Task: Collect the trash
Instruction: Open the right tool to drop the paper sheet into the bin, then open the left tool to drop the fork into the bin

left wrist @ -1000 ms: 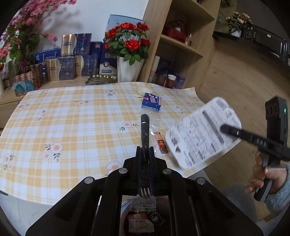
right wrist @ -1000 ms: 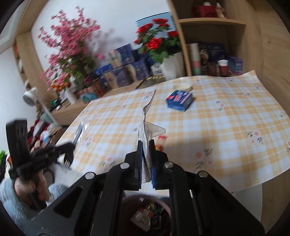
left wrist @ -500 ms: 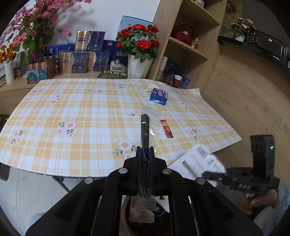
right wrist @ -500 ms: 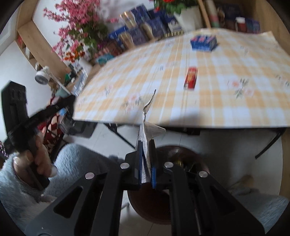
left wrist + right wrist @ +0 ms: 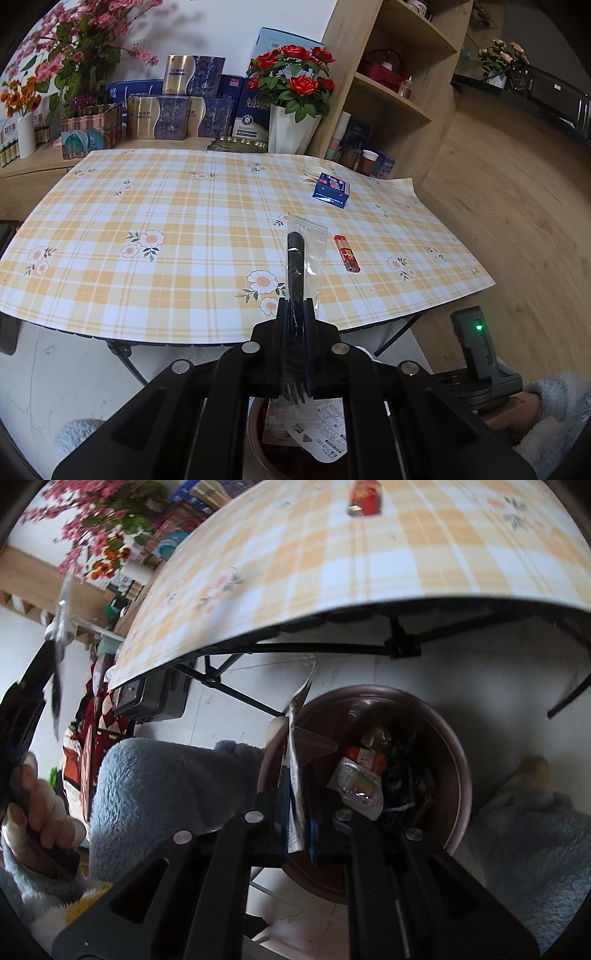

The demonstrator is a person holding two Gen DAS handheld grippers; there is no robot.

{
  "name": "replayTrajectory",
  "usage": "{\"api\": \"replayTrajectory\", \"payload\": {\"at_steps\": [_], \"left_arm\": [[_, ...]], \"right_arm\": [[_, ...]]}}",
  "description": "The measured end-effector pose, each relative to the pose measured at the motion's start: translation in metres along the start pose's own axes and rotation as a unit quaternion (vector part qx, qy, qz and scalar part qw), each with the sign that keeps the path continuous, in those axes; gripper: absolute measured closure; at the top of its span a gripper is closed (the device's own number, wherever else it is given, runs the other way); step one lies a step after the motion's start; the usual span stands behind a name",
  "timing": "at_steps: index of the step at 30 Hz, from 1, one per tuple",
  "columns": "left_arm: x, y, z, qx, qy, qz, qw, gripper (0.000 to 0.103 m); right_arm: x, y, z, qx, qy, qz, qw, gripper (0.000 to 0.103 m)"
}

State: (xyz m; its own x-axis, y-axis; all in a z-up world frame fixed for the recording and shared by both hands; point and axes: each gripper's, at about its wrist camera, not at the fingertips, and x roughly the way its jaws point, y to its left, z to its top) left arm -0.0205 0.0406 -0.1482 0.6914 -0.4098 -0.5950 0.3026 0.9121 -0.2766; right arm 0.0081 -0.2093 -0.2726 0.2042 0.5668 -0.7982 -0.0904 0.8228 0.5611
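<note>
A: Right gripper point(image 5: 297, 834): clamped on paper packaging point(image 5: 295, 760), over bin point(image 5: 436, 716) rim.
B: Centre it, then release. Left gripper point(image 5: 295, 314): clamped on wrapped fork point(image 5: 295, 266), above table's point(image 5: 147, 206) front edge.

Right claw point(image 5: 297, 771): closed on a thin printed paper sheet point(image 5: 295, 746), held edge-on and upright over the near-left rim of the bin.
Bin point(image 5: 458, 746): round, dark maroon, on the pale tiled floor; inside lie a clear wrapper point(image 5: 356, 788), an orange-and-white packet point(image 5: 367, 758) and dark scraps.
Worktop point(image 5: 332, 554): yellow plaid cloth, above and behind the bin; a red lighter point(image 5: 365, 496) lies on it, blurred.
Left hand point(image 5: 35, 812): far left of the bin, gripping a black handle.
</note>
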Motion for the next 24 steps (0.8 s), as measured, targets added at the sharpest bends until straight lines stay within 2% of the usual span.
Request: {"api": "replayTrajectory", "payload": {"at_steps": [2,4,6,8,12,14,16,20,24], "left_arm": [[0.001,0.0,-0.001,0.003,0.003,-0.001,1.0,0.095],[0.003,-0.002,-0.002,0.011,0.006,-0.003,0.9999,0.095],[0.007,-0.004,-0.005,0.016,0.012,-0.011,0.9997,0.095],[0.01,-0.009,-0.01,0.031,0.018,-0.021,0.9991,0.095],[0.022,-0.021,-0.026,0.06,0.037,-0.04,0.9967,0.095],[0.028,-0.026,-0.035,0.07,0.05,-0.048,0.9952,0.095],[0.037,-0.031,-0.042,0.084,0.066,-0.057,0.9927,0.095],[0.05,-0.043,-0.054,0.116,0.087,-0.066,0.9872,0.095],[0.068,-0.055,-0.075,0.157,0.114,-0.062,0.9792,0.095]], "right_arm": [[0.004,-0.004,0.0,0.012,0.008,0.002,1.0,0.088],[0.008,-0.01,-0.001,0.027,0.018,0.003,0.999,0.074],[0.007,-0.014,-0.002,0.034,0.014,0.005,0.999,0.039],[0.001,-0.017,-0.002,0.032,-0.003,0.002,0.999,0.035],[-0.018,-0.026,-0.001,0.031,-0.057,-0.029,0.997,0.013],[-0.028,-0.027,-0.002,0.017,-0.09,-0.058,0.994,0.007],[-0.044,-0.026,-0.004,-0.009,-0.133,-0.09,0.987,0.006],[-0.062,-0.029,-0.013,-0.034,-0.191,-0.103,0.976,0.006],[-0.067,-0.041,-0.017,-0.009,-0.216,-0.105,0.971,0.006]]}}
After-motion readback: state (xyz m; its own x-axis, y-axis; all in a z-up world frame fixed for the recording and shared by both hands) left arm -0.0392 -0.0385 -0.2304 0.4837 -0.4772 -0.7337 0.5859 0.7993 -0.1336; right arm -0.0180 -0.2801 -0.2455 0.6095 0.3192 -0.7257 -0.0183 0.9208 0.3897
